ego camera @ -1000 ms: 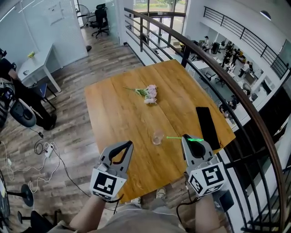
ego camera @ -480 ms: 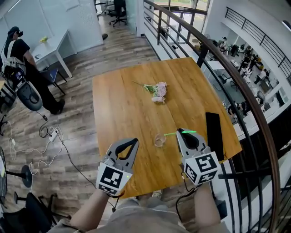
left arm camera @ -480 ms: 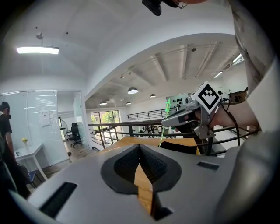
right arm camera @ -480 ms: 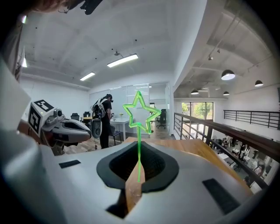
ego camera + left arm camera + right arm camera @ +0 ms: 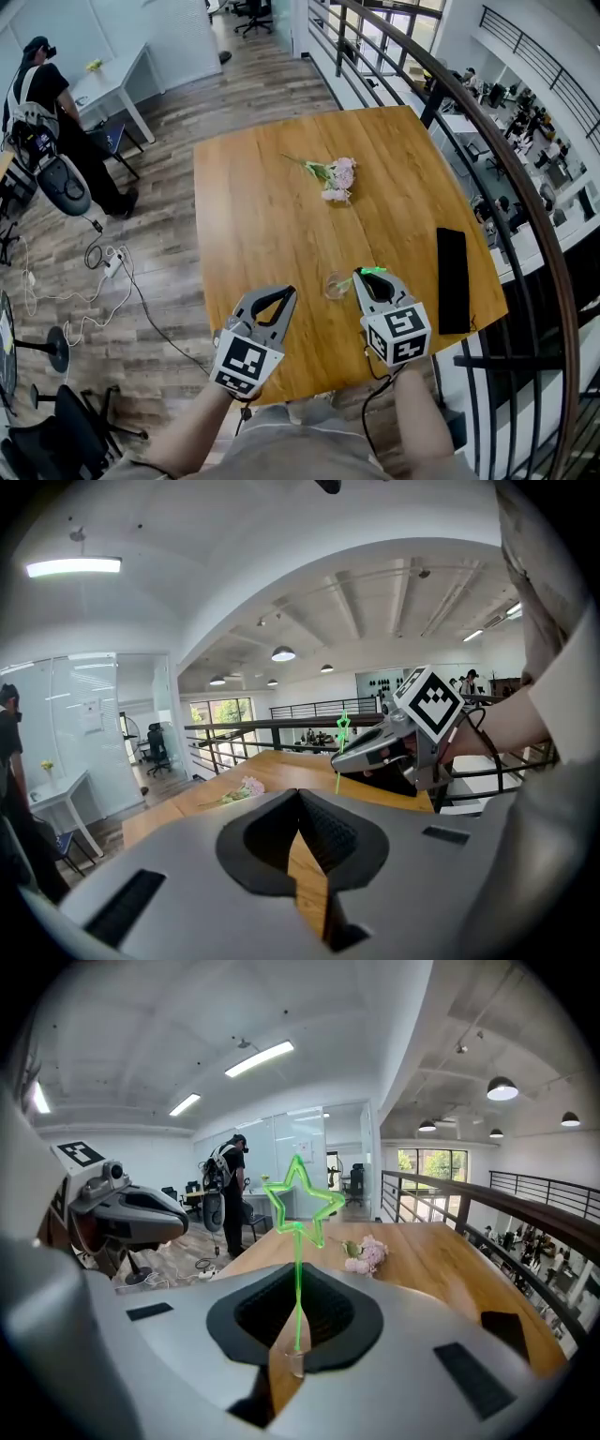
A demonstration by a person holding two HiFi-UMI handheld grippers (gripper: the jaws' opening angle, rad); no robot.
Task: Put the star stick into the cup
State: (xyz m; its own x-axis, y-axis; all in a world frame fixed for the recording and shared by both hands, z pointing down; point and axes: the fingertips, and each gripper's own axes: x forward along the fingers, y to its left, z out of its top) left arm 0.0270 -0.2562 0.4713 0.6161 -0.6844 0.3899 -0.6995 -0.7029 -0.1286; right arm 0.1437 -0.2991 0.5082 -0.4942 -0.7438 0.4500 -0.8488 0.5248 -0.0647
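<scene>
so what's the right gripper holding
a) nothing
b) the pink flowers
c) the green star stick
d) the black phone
C: in the right gripper view the right gripper has its jaws closed on the thin stem of the star stick, and the green star stands up above them.

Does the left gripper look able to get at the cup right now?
Probably yes: the left gripper is empty, and only bare table lies between it and the cup. The right gripper, holding the star stick, sits at the cup's other side.
</scene>
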